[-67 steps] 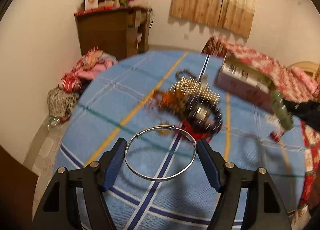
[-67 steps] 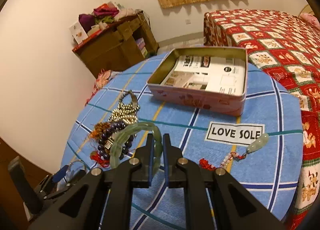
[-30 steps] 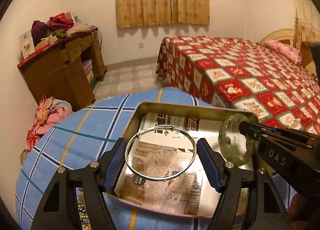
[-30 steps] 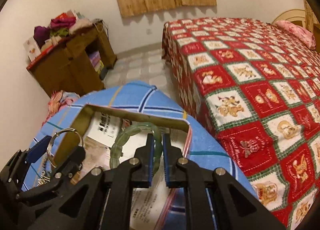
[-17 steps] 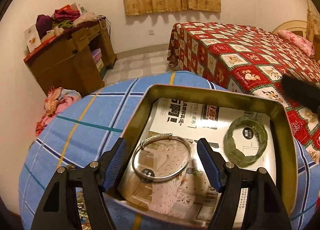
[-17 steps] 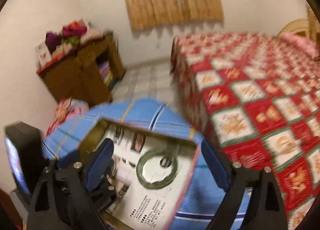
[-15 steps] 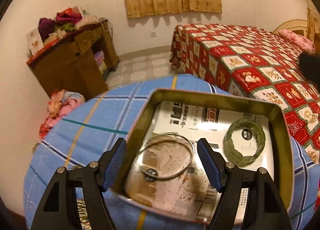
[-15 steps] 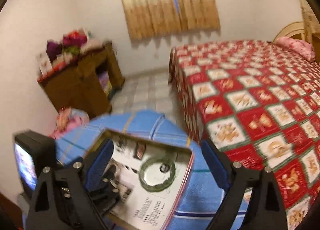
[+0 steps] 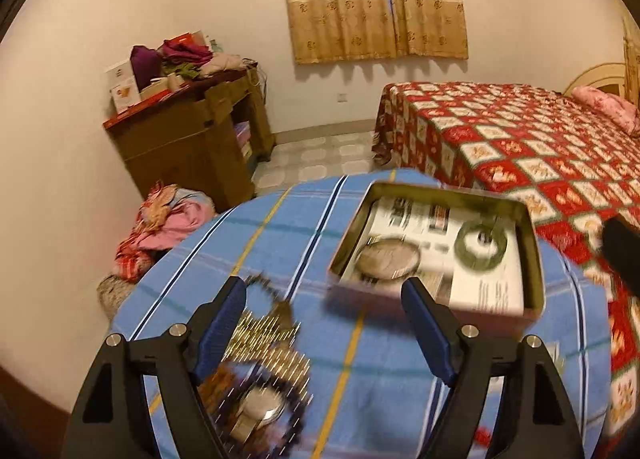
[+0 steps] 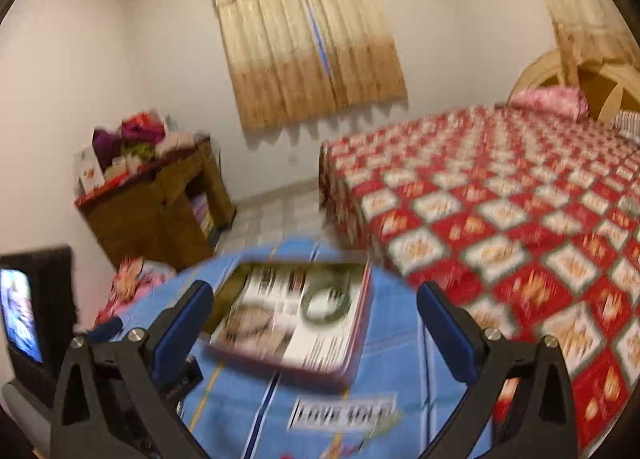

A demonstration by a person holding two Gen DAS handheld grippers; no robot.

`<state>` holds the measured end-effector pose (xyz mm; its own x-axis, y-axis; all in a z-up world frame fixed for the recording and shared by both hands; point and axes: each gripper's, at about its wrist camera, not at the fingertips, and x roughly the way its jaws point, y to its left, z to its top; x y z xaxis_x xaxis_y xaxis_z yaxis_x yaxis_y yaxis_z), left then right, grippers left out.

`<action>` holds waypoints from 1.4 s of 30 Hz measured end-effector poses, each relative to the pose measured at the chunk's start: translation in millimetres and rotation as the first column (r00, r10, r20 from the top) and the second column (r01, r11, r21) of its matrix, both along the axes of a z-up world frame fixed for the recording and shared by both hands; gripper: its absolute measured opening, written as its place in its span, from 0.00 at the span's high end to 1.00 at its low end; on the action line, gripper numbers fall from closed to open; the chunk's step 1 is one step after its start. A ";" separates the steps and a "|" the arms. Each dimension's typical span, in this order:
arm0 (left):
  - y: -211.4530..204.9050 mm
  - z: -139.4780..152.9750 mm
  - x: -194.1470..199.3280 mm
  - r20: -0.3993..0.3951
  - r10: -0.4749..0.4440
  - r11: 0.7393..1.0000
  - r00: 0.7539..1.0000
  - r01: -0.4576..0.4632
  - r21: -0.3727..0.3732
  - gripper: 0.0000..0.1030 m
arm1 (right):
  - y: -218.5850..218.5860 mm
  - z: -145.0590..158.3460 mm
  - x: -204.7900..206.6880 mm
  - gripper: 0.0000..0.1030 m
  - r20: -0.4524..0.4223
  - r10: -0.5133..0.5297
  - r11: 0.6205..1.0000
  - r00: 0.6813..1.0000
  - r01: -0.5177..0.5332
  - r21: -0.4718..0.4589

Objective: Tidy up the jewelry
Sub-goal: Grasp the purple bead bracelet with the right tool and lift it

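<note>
A pink tin box [image 9: 432, 309] stands open on the blue checked tablecloth [image 9: 280, 235]. Inside lie a silver bangle [image 9: 387, 262] at the left and a green jade bangle [image 9: 482, 245] at the right; both also show, blurred, in the right wrist view: silver bangle [image 10: 251, 319], green bangle [image 10: 326, 303]. My left gripper [image 9: 324, 307] is open and empty, above a pile of bead bracelets and chains [image 9: 256, 371] in front of the box. My right gripper [image 10: 314, 309] is open and empty, raised in front of the box [image 10: 320, 363].
A "LOVE SOLE" label [image 10: 342, 413] lies on the cloth near the front. A bed with a red checked cover [image 9: 520, 139] stands to the right. A wooden cabinet [image 9: 188, 139] and a heap of clothes [image 9: 160, 219] are at the left.
Both bangles were released into the tin. Both grippers opened and have pulled back from the box; the left one now hovers over the jewelry pile.
</note>
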<state>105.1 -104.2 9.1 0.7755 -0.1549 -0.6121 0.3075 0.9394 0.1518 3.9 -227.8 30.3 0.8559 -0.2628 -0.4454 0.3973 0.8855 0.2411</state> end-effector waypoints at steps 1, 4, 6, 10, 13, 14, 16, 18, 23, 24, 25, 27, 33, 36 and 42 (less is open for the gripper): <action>6.4 -2.0 -6.1 0.000 0.010 1.000 1.000 -0.010 0.008 0.22 | 3.3 -6.3 -0.2 0.00 -0.024 0.015 1.000 1.000 -0.014 0.028; 23.9 -5.4 -20.5 -0.004 0.044 0.999 0.999 -0.044 0.009 0.22 | 9.5 -14.8 -6.3 0.00 -0.054 0.046 0.996 0.998 -0.041 0.080; 36.1 -9.1 -31.0 -0.011 0.066 0.998 0.998 -0.066 -0.007 0.22 | 14.2 -15.5 -14.6 0.00 -0.054 0.051 0.995 0.997 -0.047 0.086; 53.8 -20.5 -47.0 -0.040 0.092 0.995 0.995 -0.093 -0.025 0.22 | 30.5 -17.7 -26.1 0.00 -0.051 0.087 0.994 0.995 -0.083 0.071; 67.4 -28.8 -56.2 -0.047 0.104 0.994 0.993 -0.105 -0.022 0.22 | 50.2 -18.5 -28.9 0.00 -0.062 0.136 0.991 0.989 -0.135 0.024; 72.3 -31.5 -58.5 -0.051 0.114 0.993 0.992 -0.115 -0.020 0.22 | 56.5 -18.7 -29.8 0.00 -0.066 0.145 0.989 0.987 -0.145 0.008; 82.1 -36.5 -60.9 -0.062 0.129 0.991 0.990 -0.130 -0.022 0.22 | 67.4 -19.8 -30.1 0.00 -0.079 0.166 0.985 0.983 -0.168 -0.024; 94.5 -42.3 -65.1 -0.072 0.136 0.990 0.988 -0.138 -0.022 0.22 | 74.8 -20.9 -29.4 0.00 -0.089 0.181 0.982 0.980 -0.185 -0.046; 137.6 -56.0 -75.7 -0.081 0.175 0.983 0.981 -0.179 -0.040 0.22 | 92.5 -26.1 -33.7 0.00 -0.102 0.197 0.966 0.975 -0.210 -0.147; 146.1 -58.5 -76.4 -0.085 0.185 0.981 0.979 -0.189 -0.044 0.22 | 95.5 -29.2 -31.3 0.00 -0.123 0.206 0.962 0.971 -0.224 -0.159; 153.5 -61.2 -76.5 -0.090 0.197 0.979 0.976 -0.201 -0.043 0.22 | 98.2 -33.5 -28.0 0.00 -0.146 0.225 0.956 0.963 -0.247 -0.159; 164.3 -65.9 -76.6 -0.101 0.215 0.975 0.971 -0.220 -0.043 0.22 | 102.1 -42.9 -22.0 0.01 -0.184 0.286 0.943 0.940 -0.310 -0.120; 184.2 -71.9 -70.6 -0.125 0.254 0.964 0.959 -0.262 -0.053 0.22 | 114.8 -71.9 7.4 0.20 -0.295 0.437 0.896 0.850 -0.441 0.057; 191.8 -72.4 -68.3 -0.131 0.264 0.960 0.955 -0.274 -0.060 0.22 | 129.2 -82.5 18.1 0.25 -0.324 0.480 0.873 0.815 -0.480 0.086; 213.8 -67.8 -65.9 -0.132 0.304 0.945 0.944 -0.316 -0.082 0.22 | 167.0 -85.5 39.9 0.34 -0.340 0.567 0.809 0.750 -0.584 0.060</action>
<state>39.2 109.6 -58.7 0.7198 0.0162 -0.6940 0.0087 0.9994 0.0324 43.8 -60.8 -55.2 0.6582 0.2044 -0.7246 -0.1449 0.9788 0.1446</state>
